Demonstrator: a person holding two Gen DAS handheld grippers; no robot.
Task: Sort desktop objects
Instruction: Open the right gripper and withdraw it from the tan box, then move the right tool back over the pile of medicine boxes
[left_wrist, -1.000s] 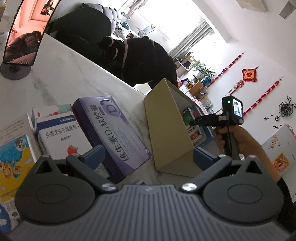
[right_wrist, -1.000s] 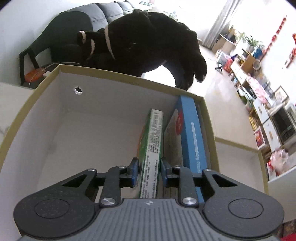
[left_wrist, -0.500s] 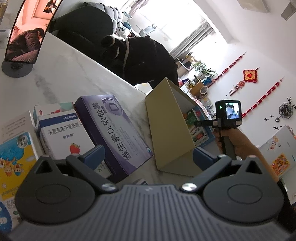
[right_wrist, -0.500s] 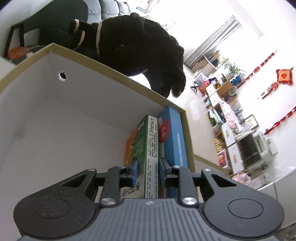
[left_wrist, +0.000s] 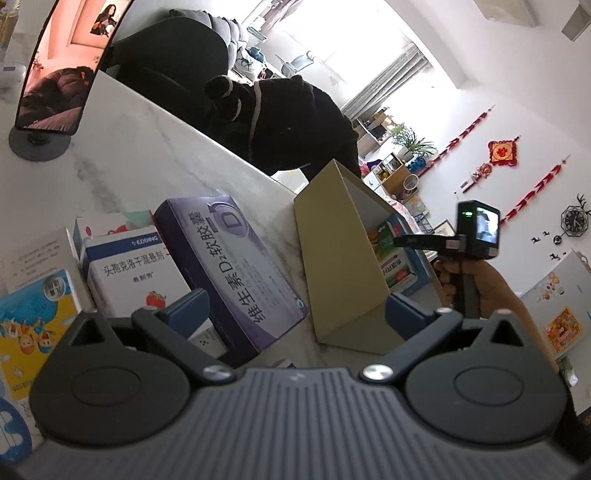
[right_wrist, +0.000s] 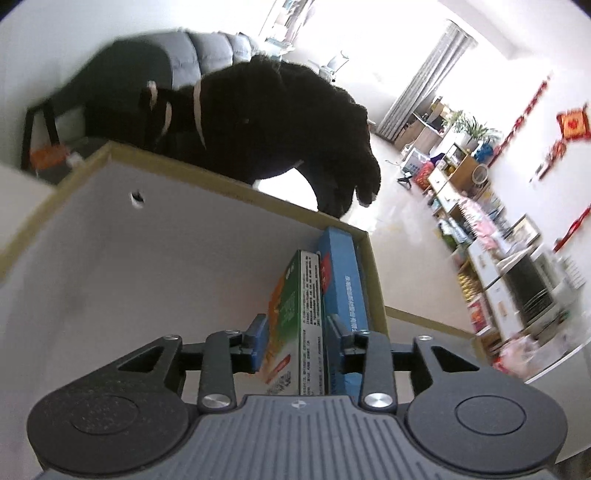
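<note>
A beige cardboard box lies on its side on the marble table. Inside it a green carton stands on edge against a blue carton. My right gripper reaches into the cardboard box; its jaws are opening, with the green carton between them and small gaps at both pads. In the left wrist view the right gripper enters the box from the right. My left gripper stands wide open above a purple vitamin box, holding nothing.
A white-and-blue medicine box and a yellow-and-blue box lie left of the purple one. A standing mirror is at the table's far left. A black fluffy garment hangs past the table's far edge.
The right gripper's jaws have parted from the green carton, which they pinched before, and its view has tilted up. The left gripper has stayed put.
</note>
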